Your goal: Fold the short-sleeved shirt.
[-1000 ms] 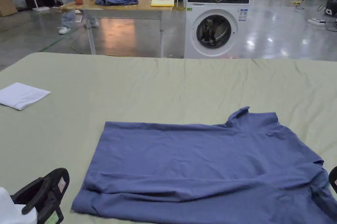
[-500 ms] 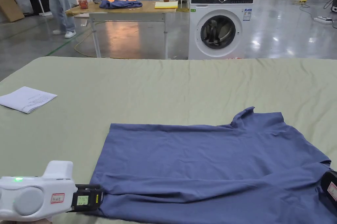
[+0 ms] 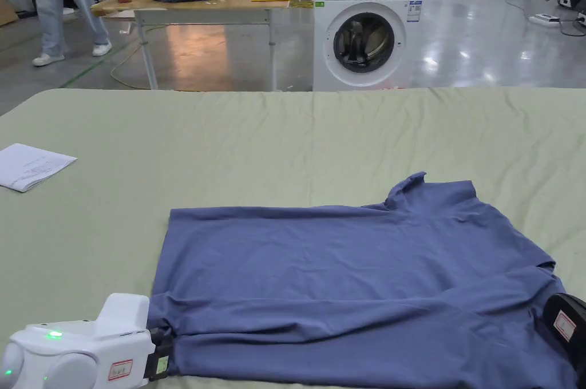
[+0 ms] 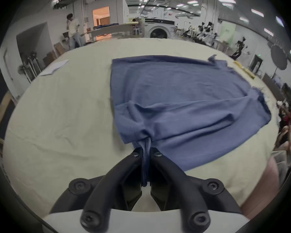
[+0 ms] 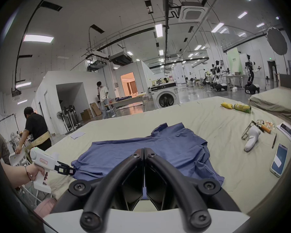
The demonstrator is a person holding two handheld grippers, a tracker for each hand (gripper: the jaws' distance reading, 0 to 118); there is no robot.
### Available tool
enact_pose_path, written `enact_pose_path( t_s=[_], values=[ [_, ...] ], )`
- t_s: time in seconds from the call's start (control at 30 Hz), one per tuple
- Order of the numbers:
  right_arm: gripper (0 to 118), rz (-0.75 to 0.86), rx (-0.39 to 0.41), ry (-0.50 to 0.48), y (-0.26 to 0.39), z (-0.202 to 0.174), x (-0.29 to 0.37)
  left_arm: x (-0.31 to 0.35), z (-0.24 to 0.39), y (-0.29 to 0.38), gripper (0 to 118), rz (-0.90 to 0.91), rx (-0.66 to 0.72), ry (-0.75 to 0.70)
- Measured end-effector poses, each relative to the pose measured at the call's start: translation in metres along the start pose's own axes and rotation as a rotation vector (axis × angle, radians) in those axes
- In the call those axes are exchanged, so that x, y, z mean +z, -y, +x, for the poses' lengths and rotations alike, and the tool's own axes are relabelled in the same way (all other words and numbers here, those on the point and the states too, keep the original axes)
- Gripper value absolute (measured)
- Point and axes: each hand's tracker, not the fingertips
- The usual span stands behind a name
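Note:
A blue short-sleeved shirt (image 3: 355, 270) lies flat on the green sheet (image 3: 286, 138), collar to the right and hem to the left. My left gripper (image 3: 165, 353) sits at the near-left hem corner. It is shut on a pinch of the blue cloth (image 4: 146, 145), which bunches between its jaws. From the right gripper view the left gripper (image 5: 71, 170) is at that same corner. My right gripper (image 3: 563, 324) rests at the near-right sleeve. Its jaws (image 5: 144, 150) are pressed together above the shirt (image 5: 158, 145), and I see no cloth between them.
A folded white paper (image 3: 28, 166) lies at the sheet's far left. On the right lie a phone (image 5: 279, 159), a white handheld device (image 5: 250, 139), glasses and snack packs (image 5: 242, 108). Beyond the bed stand a washing machine (image 3: 363, 35), a table (image 3: 194, 7) and a person (image 3: 63, 1).
The left gripper came in from the lower left with open jaws, reached the near-left hem corner and shut on it. The right gripper moved in from the right edge onto the sleeve.

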Motion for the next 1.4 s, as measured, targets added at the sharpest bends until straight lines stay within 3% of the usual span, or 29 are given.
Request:
enact_pose_path(
  t_s=[0.13, 0.2, 0.27, 0.3, 0.37, 0.4, 0.5, 0.57, 0.63, 0.7, 0.77, 0.8, 0.87, 0.9, 0.93, 1.0, 1.13, 1.23, 1.3, 1.4],
  values=[
    [0, -0.023, -0.069, 0.039, -0.017, 0.03, -0.002, 0.021, 0.0, -0.009, 1, 0.092, -0.011, -0.001],
    [0, -0.124, -0.106, 0.101, -0.026, 0.057, -0.011, 0.034, -0.005, -0.016, 1, 0.114, -0.021, -0.017],
    [4, -0.265, -0.158, 0.092, -0.029, 0.091, -0.027, 0.047, -0.012, -0.023, 1, 0.127, 0.018, -0.009],
    [29, -0.337, -0.168, 0.107, -0.027, 0.102, -0.036, 0.05, -0.015, -0.024, 1, 0.12, 0.047, 0.006],
    [99, -0.463, -0.144, 0.167, -0.019, 0.117, -0.054, 0.053, -0.019, -0.024, 1, 0.118, 0.056, 0.013],
    [116, -0.512, -0.131, 0.181, -0.013, 0.12, -0.063, 0.055, -0.018, -0.026, 1, 0.118, 0.049, 0.014],
    [111, -0.637, -0.154, 0.197, 0.009, 0.147, -0.084, 0.054, -0.012, -0.025, 1, 0.106, 0.014, 0.0],
    [111, -0.694, -0.148, 0.266, 0.021, 0.158, -0.099, 0.053, -0.009, -0.026, 1, 0.1, 0.011, -0.005],
    [101, -0.752, -0.131, 0.295, 0.029, 0.157, -0.123, 0.051, -0.007, -0.024, 1, 0.09, 0.015, -0.008],
    [78, -0.808, -0.125, 0.345, 0.038, 0.164, -0.136, 0.046, -0.01, -0.024, 1, 0.074, 0.021, -0.016],
    [69, -0.866, -0.011, 0.366, 0.036, 0.153, -0.139, 0.043, -0.012, -0.021, 1, 0.057, 0.035, -0.024],
    [45, -0.875, 0.05, 0.358, 0.032, 0.143, -0.14, 0.038, -0.017, -0.02, 1, 0.043, 0.045, -0.022],
    [23, -0.89, 0.179, 0.298, 0.026, 0.121, -0.139, 0.033, -0.018, -0.016, 1, 0.025, 0.057, -0.025],
    [12, -0.898, 0.208, 0.238, 0.026, 0.111, -0.139, 0.032, -0.017, -0.014, 1, 0.013, 0.064, -0.022],
    [8, -0.897, 0.167, 0.206, 0.027, 0.104, -0.138, 0.03, -0.019, -0.014, 1, 0.012, 0.065, -0.021],
    [8, -0.898, 0.105, 0.171, 0.025, 0.102, -0.137, 0.031, -0.02, -0.015, 1, 0.012, 0.076, -0.016],
    [8, -0.803, 0.072, 0.199, -0.01, 0.106, -0.122, 0.055, -0.031, -0.034, 0, 0.053, 0.12, 0.022],
    [8, -0.751, 0.062, 0.192, -0.044, 0.113, -0.097, 0.087, -0.034, -0.05, 0, 0.11, 0.078, 0.018],
    [8, -0.725, -0.021, 0.162, -0.058, 0.118, -0.077, 0.107, -0.036, -0.051, 0, 0.115, 0.085, 0.02],
    [8, -0.708, -0.077, 0.141, -0.063, 0.122, -0.044, 0.135, -0.042, -0.036, 0, 0.103, 0.068, 0.027]
  ],
)
